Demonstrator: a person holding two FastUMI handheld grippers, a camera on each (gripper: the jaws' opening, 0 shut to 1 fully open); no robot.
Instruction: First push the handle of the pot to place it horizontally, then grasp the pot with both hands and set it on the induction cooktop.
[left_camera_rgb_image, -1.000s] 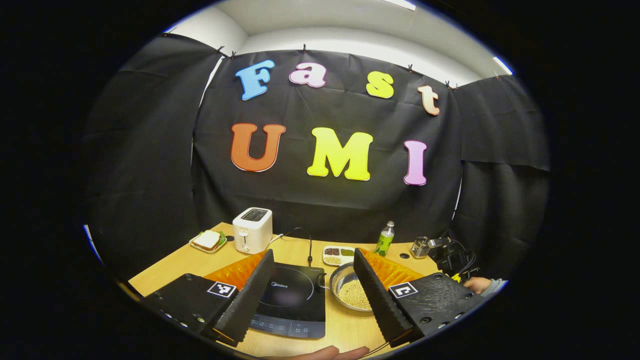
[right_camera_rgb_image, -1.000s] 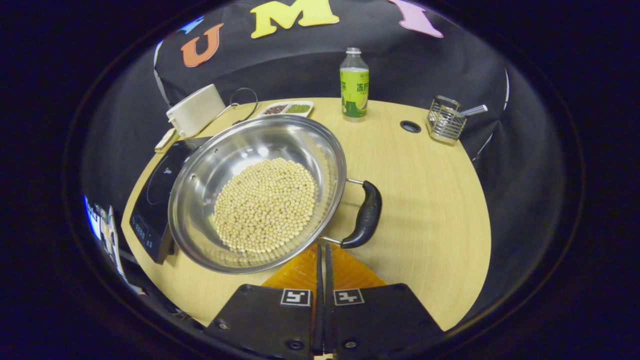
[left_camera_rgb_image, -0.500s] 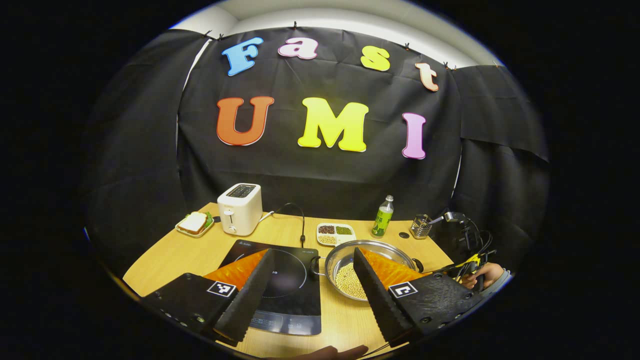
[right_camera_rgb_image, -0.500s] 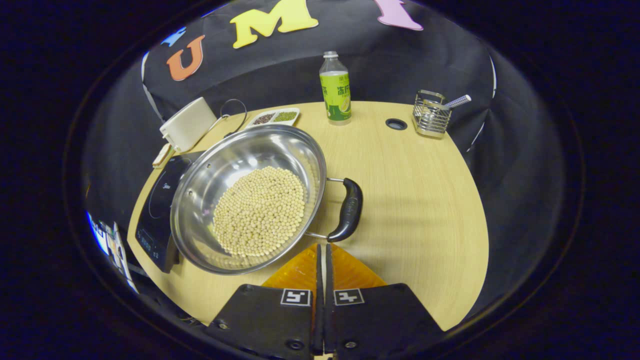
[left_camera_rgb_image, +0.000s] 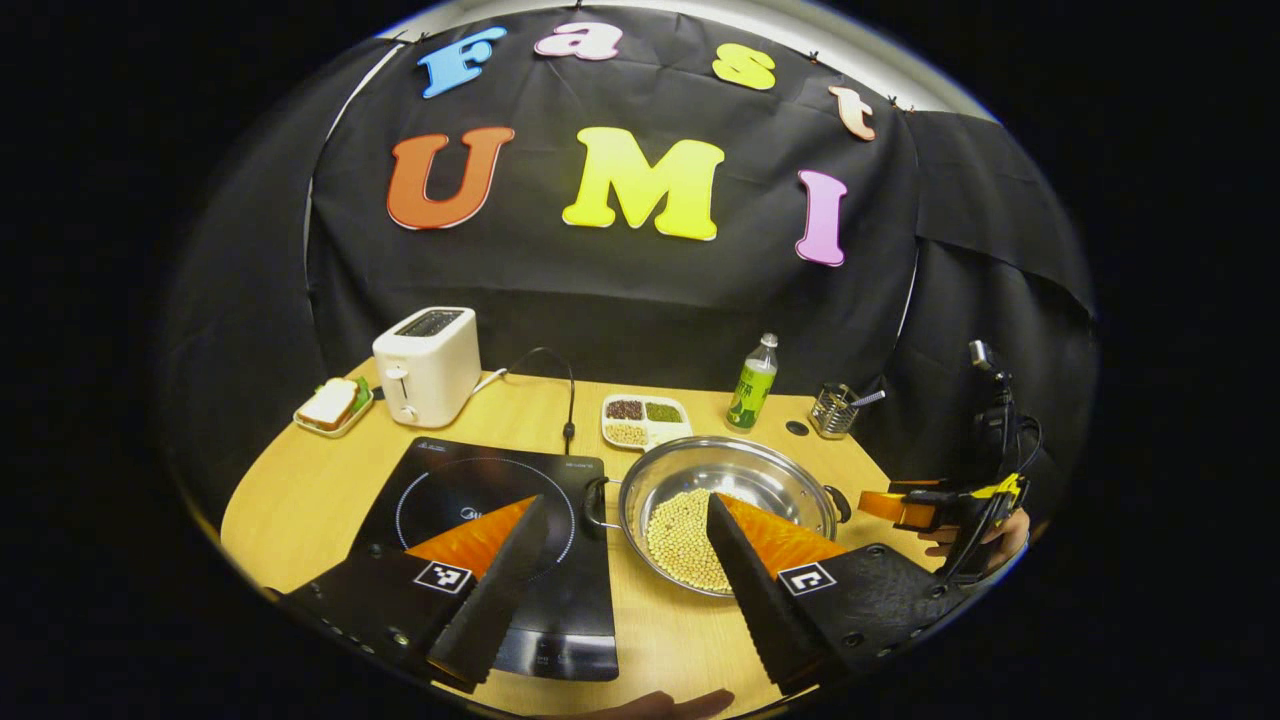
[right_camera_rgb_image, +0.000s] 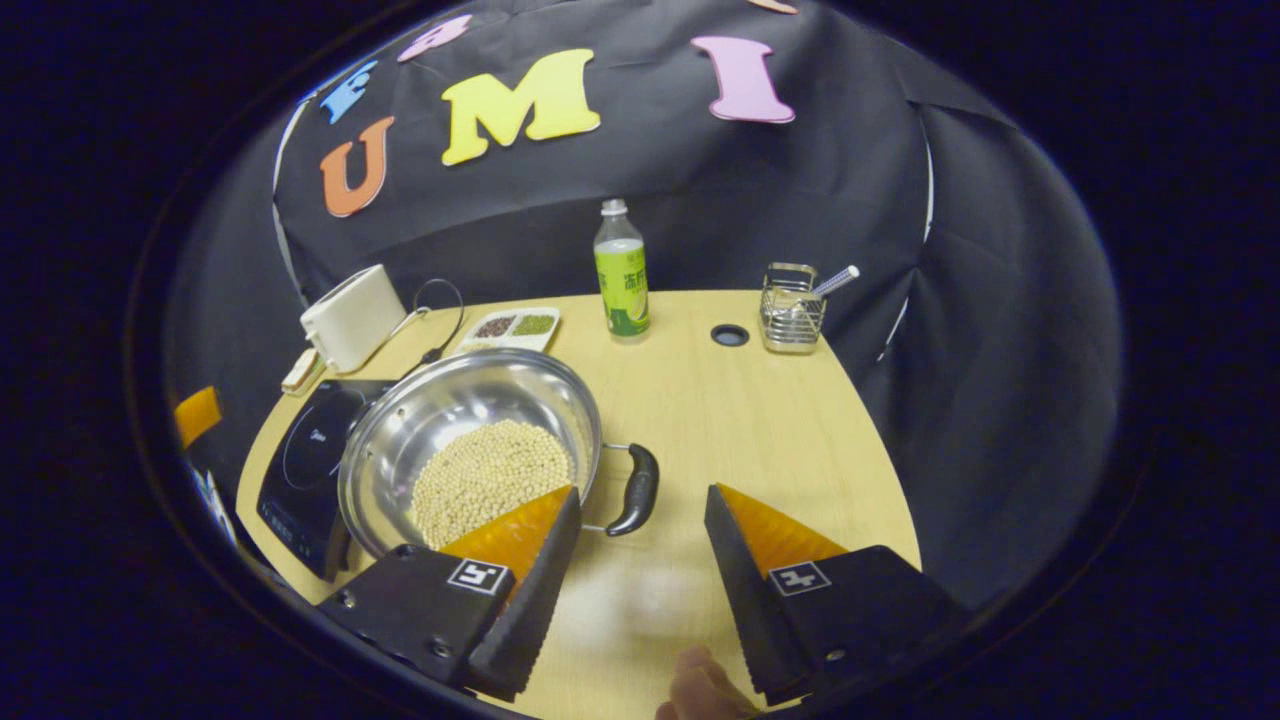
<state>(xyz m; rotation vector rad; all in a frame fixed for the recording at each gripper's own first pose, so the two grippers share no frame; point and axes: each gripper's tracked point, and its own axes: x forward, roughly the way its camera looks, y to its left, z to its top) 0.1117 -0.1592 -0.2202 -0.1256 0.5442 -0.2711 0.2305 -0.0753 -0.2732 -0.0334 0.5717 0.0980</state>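
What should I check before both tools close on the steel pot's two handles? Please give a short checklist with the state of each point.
1. Right tool open: ok, jaws spread wide.
2. Left tool open: ok.
3. Black right handle of the round steel pot between the right tool's fingers: not ok, it lies ahead of the gap.
4. Pot's left handle within the left tool: not ok, tool is held back from it.
5. Black induction cooktop free: ok.
6. Pale beans level in the pot: ok.
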